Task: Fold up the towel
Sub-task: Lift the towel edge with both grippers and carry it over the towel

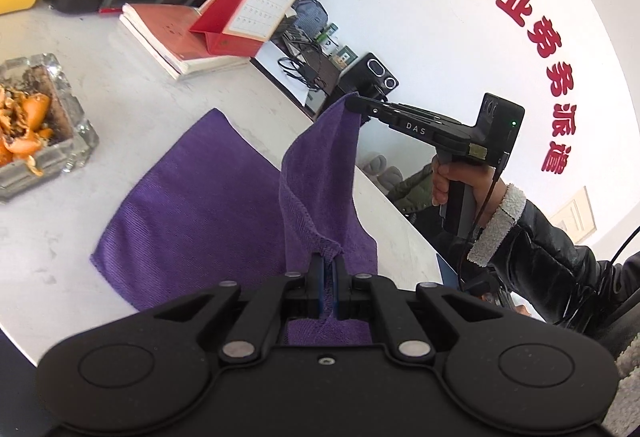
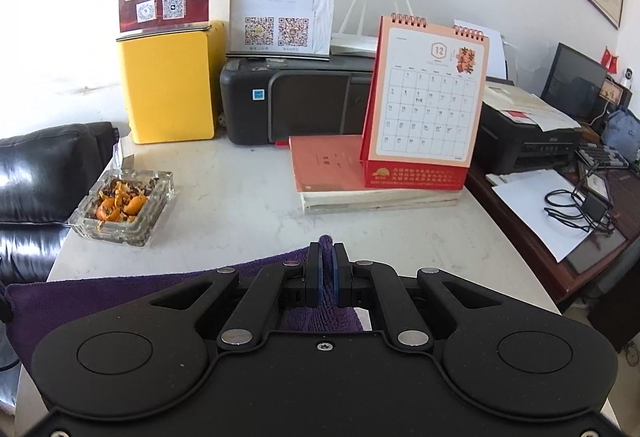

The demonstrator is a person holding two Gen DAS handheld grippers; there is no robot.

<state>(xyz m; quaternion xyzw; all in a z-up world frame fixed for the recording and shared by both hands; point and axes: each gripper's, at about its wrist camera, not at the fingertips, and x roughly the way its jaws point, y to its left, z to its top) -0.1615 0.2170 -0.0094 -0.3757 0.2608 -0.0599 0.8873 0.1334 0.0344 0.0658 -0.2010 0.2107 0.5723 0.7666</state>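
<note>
While both grippers pinched its near corners, a purple towel (image 1: 192, 205) lay partly spread on the pale worktop (image 1: 132, 89), its near edge lifted clear of the surface. From the left wrist view, the left gripper (image 1: 328, 277) had its blue-padded fingers (image 1: 317, 279) closed on one corner, the cloth rising in a fold from between them. Across the lifted edge, the right gripper (image 1: 354, 103), held by a hand (image 1: 444, 181) in a dark sleeve (image 1: 560, 257) with a fleece cuff, clamped the other corner higher up. From the right wrist view, the right gripper's fingers (image 2: 316, 273) were shut on a bunch of purple cloth, with the rest of the towel trailing left. A glass ashtray (image 2: 124, 207) filled with orange peel sat near the towel's far side. Farther back stood a desk calendar (image 2: 424, 109) on a stack of books (image 2: 340, 173), a black printer (image 2: 296, 97) and a yellow box (image 2: 172, 85).
</note>
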